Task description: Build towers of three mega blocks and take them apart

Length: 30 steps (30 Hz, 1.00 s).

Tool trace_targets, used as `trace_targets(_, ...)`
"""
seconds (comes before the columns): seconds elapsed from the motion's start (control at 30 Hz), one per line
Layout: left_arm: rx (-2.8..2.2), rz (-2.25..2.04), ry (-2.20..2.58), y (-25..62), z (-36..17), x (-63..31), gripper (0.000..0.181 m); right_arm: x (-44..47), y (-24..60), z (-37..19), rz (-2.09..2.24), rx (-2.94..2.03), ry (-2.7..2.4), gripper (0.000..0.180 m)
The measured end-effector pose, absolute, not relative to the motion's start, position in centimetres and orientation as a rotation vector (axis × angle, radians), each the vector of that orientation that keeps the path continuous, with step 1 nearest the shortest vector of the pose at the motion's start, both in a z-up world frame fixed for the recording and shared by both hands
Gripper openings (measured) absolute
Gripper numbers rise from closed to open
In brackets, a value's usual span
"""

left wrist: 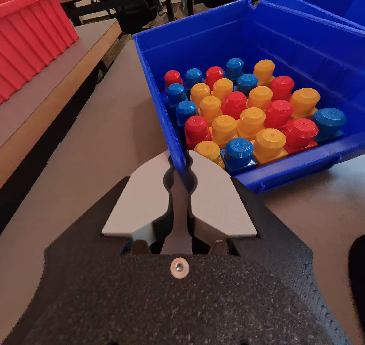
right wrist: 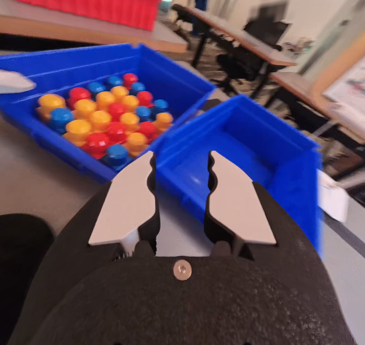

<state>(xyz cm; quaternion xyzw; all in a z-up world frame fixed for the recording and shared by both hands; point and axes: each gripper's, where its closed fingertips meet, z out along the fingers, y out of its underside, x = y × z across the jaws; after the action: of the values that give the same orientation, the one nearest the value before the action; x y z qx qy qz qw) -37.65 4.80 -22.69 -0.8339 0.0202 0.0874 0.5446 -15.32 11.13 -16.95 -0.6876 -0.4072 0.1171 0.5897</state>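
- Closest to the lens is the left claw (left wrist: pixel 179 158), jaws nearly together with just a thin slit and nothing in it, tips hanging over the near-left corner of the blue bin (left wrist: pixel 246 39).
- Right claw (right wrist: pixel 181 154) is spread fairly wide and empty too, sitting in front of a second, empty blue bin (right wrist: pixel 296 177) just beside the first. That view is pretty blurry.
- Mega blocks (left wrist: pixel 250 114) are all packed studs-up inside the first bin on the grey surface (left wrist: pixel 118 138): red, yellow, blue singles. No towers yet, I'd say.
- Handling guess: hollow hard plastic, so light and stiff, glossy enough to slip. I'd pinch the round stud or the square base's flat sides.
- Writing: the near blue block (left wrist: pixel 239 153) has something embossed on its stud top, too small to make out. No labels on the bins that I can see.
- Red ribbed tub (left wrist: pixel 33 39) sits on the next table, well apart.
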Motion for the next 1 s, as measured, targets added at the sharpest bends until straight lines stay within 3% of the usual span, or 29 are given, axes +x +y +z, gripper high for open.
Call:
trace_targets(0.13, -1.962, 0.207, 0.067, 5.2, -22.7, -36.9, 0.01, -5.8, 16.1, -14.1, 0.145, -1.658, -0.687, 0.069)
trace_targets(0.27, -1.952, 0.202, 0.058, 5.6, -22.8, -36.5, 0.016, 1.2, 20.5, -17.6, 0.043, -1.85, -0.573, 0.08)
trace_targets(0.33, -1.945, 0.205, 0.065, 5.9, -22.8, -36.3, 0.017, 1.1, 20.8, -21.0, 0.162, -1.981, -0.602, 0.07)
trace_targets(0.37, -1.941, 0.208, 0.075, 6.0, -22.8, -36.1, 0.016, 0.5, 20.7, -22.3, 0.235, -2.024, -0.616, 0.051)
trace_targets(0.4, -1.938, 0.213, 0.085, 6.1, -22.8, -36.0, 0.016, 0.8, 20.9, -22.9, 0.237, -2.039, -0.593, 0.02)
trace_targets(0.43, -1.936, 0.224, 0.091, 6.1, -22.8, -36.1, 0.015, 1.4, 21.3, -23.0, 0.203, -2.029, -0.599, 0.007)
trace_targets(0.67, -1.912, 0.198, 0.158, 6.2, -22.9, -35.0, 0.017, 10.1, 21.2, -22.8, 0.28, -2.162, -0.395, 0.003)
trace_targets(1.0, -1.896, 0.204, 0.217, 6.4, -22.9, -33.5, 0.02, 28.2, 16.8, -22.8, -0.009, -2.113, 0.115, 0.005)
